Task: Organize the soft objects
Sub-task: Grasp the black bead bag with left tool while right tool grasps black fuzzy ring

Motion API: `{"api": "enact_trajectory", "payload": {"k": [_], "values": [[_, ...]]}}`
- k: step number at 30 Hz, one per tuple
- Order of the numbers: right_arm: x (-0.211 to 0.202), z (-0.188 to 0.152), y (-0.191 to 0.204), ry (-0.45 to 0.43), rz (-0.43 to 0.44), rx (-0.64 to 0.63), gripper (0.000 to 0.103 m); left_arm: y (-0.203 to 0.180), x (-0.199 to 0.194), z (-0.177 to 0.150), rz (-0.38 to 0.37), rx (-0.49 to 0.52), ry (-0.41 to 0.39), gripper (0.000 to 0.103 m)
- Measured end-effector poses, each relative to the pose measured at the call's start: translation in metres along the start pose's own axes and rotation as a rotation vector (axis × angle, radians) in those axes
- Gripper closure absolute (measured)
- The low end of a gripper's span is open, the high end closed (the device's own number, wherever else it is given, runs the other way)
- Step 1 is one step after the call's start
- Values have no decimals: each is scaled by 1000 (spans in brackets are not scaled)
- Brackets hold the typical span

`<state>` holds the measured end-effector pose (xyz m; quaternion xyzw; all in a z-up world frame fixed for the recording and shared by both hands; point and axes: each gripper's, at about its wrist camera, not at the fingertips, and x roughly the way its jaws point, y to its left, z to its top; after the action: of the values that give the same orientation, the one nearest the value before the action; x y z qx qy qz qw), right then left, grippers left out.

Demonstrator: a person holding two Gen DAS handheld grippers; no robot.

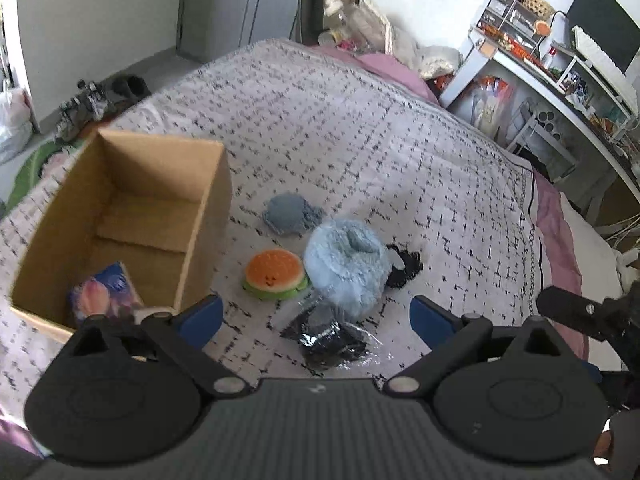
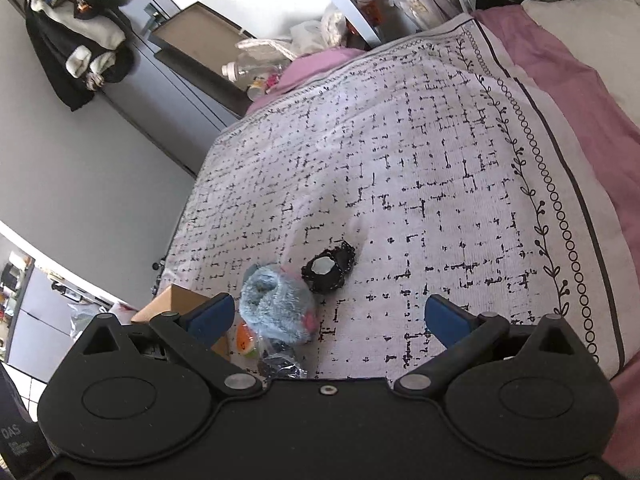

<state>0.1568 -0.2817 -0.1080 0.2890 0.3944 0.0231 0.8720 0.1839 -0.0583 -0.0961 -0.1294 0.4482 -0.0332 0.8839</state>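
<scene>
An open cardboard box (image 1: 208,200) stands on the bed at the left, with a colourful packet (image 1: 102,294) in its near corner. Beside it lie a burger plush (image 1: 274,274), a fluffy light-blue bundle (image 1: 346,264) in clear wrap, a blue-grey knitted piece (image 1: 292,214), a black lacy item (image 1: 406,268) and a black item in a clear bag (image 1: 328,338). My left gripper (image 1: 316,318) is open, just above the bagged item. My right gripper (image 2: 328,318) is open with nothing in it, near the fluffy bundle (image 2: 276,306) and the black lacy item (image 2: 330,270).
The patterned blanket (image 2: 420,160) covers a pink sheet (image 2: 592,92). A white desk (image 1: 532,72) with shelves and clutter runs along the far right. Bottles and bags (image 1: 360,24) sit at the bed's far end. Part of the other gripper (image 1: 580,312) shows at the right edge.
</scene>
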Motion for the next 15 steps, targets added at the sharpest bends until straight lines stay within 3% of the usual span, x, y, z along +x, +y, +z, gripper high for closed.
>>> {"api": "enact_trajectory", "payload": {"k": [5, 7, 13, 15], "values": [[21, 6, 1, 36, -23, -21, 2, -6, 26, -6, -13, 5, 43, 4], [30, 14, 2, 56, -28, -25, 6, -8, 37, -8, -12, -4, 65, 4], [58, 35, 9, 108, -53, -92, 8, -9, 71, -10, -3, -71, 135, 12], [71, 38, 10, 139, -63, -107, 13, -8, 79, -10, 15, -102, 157, 17]]}}
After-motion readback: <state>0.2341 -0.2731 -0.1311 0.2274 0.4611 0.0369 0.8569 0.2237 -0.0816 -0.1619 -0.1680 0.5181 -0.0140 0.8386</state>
